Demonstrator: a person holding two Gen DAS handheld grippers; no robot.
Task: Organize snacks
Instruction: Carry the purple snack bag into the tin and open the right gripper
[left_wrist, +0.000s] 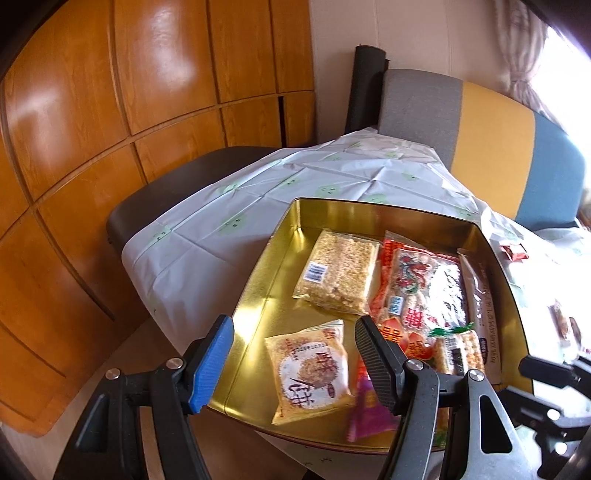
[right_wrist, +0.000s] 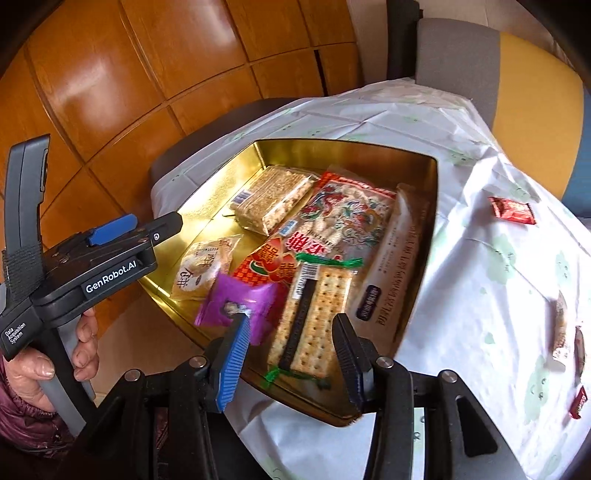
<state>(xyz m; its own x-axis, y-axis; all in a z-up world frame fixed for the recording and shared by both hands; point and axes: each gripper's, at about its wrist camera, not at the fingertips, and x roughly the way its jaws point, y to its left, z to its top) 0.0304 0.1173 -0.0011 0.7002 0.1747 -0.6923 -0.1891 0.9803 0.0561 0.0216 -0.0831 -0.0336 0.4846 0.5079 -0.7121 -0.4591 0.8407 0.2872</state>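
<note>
Right gripper (right_wrist: 288, 350), fingers spread and holding nothing, hangs over the gold tin (right_wrist: 207, 192) where we see the purple packet (right_wrist: 236, 299) touching its left finger, nearer than the likewise spread, unladen left gripper (left_wrist: 291, 354)

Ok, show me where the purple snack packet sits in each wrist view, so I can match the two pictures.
Left wrist view: the purple snack packet is at the bottom centre, blurred, partly behind this gripper's right finger, over the near edge of the gold tin.
Right wrist view: the purple snack packet is at centre-left, just above the blue finger pad, over the tin's near edge.
Shared landmark: the cracker pack with green ties, just right of the packet in both views.
</note>
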